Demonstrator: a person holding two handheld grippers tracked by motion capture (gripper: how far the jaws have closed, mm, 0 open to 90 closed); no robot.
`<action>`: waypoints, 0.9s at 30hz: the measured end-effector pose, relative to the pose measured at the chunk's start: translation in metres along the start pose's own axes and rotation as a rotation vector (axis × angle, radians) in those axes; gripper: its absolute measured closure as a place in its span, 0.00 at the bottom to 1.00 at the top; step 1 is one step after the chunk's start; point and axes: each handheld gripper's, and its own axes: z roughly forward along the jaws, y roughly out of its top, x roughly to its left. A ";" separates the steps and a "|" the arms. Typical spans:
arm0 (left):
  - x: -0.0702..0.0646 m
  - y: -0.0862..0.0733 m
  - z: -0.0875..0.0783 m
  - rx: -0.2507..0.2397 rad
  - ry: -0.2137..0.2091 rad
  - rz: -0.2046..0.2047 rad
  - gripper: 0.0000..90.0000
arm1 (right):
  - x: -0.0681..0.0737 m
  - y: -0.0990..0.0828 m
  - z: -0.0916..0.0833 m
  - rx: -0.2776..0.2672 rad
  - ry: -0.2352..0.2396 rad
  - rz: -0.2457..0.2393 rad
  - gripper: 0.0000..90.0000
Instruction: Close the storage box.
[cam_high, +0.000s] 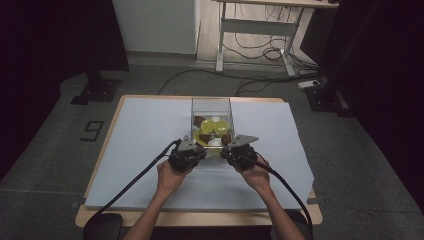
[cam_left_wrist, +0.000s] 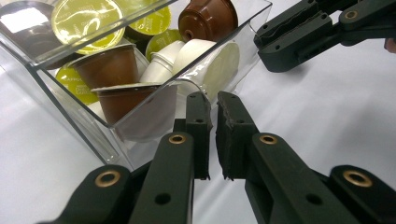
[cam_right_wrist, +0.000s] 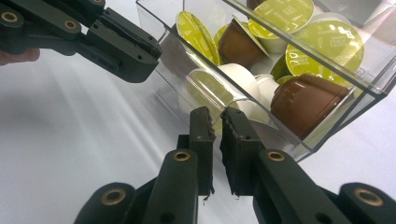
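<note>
The left gripper (cam_left_wrist: 214, 103) and right gripper (cam_right_wrist: 217, 117), both narrowed to a slit and holding nothing, sit just before the clear box (cam_high: 212, 102). Coffee capsules (cam_left_wrist: 108, 65) lie piled inside it on the desk (cam_high: 145, 125).

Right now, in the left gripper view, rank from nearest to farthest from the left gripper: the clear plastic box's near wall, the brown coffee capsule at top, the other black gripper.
1. Clear plastic box's near wall, just ahead of the left gripper.
2. Other black gripper, upper right.
3. Brown coffee capsule, deep inside, top; close to the second.
</note>
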 end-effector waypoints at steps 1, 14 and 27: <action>0.001 0.001 0.001 0.000 0.002 -0.002 0.93 | -0.001 0.000 0.001 -0.001 0.000 -0.004 0.91; 0.009 0.005 0.008 -0.008 0.017 -0.014 0.93 | -0.007 0.006 0.009 0.012 -0.023 0.006 0.90; 0.016 0.011 0.014 -0.003 0.044 -0.014 0.93 | -0.014 0.013 0.018 0.029 -0.040 0.002 0.89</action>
